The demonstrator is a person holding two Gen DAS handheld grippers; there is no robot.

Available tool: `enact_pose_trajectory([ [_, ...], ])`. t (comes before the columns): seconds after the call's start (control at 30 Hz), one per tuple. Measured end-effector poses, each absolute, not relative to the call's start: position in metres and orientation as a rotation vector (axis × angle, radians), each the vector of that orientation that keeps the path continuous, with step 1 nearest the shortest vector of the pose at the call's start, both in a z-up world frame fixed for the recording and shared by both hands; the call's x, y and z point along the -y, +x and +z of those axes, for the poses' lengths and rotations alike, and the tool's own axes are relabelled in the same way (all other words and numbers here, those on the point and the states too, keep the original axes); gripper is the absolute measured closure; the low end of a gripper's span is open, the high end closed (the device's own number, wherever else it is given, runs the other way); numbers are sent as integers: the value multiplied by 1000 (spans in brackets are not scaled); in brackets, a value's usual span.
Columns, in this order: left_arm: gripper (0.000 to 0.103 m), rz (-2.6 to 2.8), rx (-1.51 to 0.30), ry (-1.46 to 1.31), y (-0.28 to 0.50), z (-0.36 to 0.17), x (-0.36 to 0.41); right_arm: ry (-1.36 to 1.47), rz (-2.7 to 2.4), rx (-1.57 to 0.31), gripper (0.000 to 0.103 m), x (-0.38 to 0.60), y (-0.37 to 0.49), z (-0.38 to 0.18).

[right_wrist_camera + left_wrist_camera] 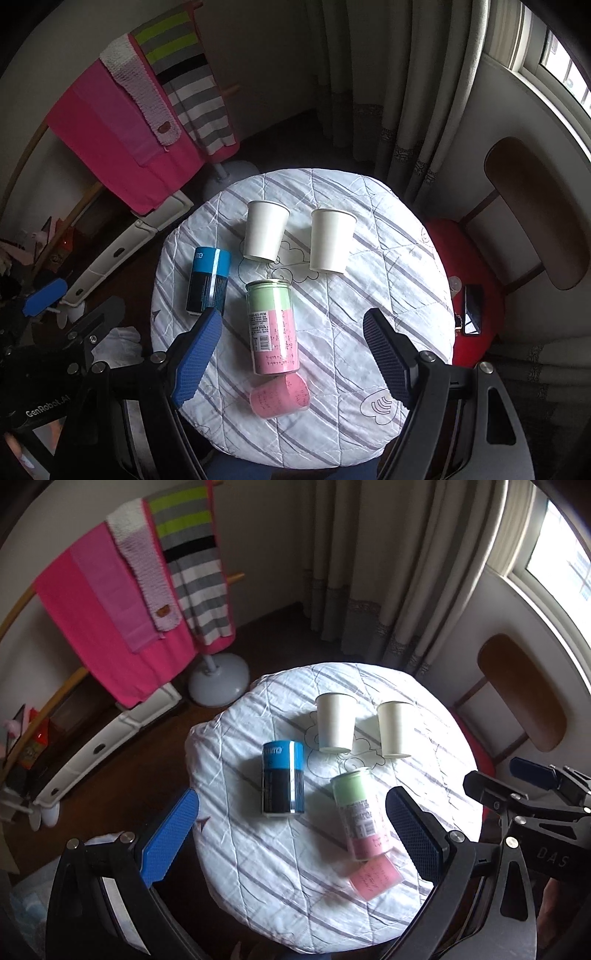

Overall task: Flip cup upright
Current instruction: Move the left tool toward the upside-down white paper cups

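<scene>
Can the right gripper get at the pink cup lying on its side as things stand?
Probably yes. The right gripper is open above the pink cup, which lies near the table's front edge. Only the green-and-pink can just behind it crowds the approach.

In front of me is a round table [388, 258] under a white quilted cloth with grey stripes. Two white paper cups [265, 230] [331, 240] stand side by side on it at the far side, wide ends up. Nearer me lie a blue-and-black can [208, 281], a green-and-pink can [272, 328] and, just below that one, a small pink cup [279, 397], all on their sides.
</scene>
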State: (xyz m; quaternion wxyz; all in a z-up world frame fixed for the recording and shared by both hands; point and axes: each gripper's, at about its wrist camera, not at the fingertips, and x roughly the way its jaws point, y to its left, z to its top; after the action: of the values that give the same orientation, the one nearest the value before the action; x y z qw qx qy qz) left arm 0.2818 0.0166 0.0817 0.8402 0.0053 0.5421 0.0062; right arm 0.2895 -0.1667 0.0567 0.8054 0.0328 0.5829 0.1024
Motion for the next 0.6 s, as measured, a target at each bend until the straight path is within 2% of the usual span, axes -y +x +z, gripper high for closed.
enact_pose_trajectory([
  [0.23, 1, -101, -1223, 16, 318, 62, -17, 144, 100, -1274, 23, 167, 304, 52],
  [0.6, 1, -116, -1404, -8, 384, -8, 1, 185, -3, -1361, 23, 192, 329, 23],
])
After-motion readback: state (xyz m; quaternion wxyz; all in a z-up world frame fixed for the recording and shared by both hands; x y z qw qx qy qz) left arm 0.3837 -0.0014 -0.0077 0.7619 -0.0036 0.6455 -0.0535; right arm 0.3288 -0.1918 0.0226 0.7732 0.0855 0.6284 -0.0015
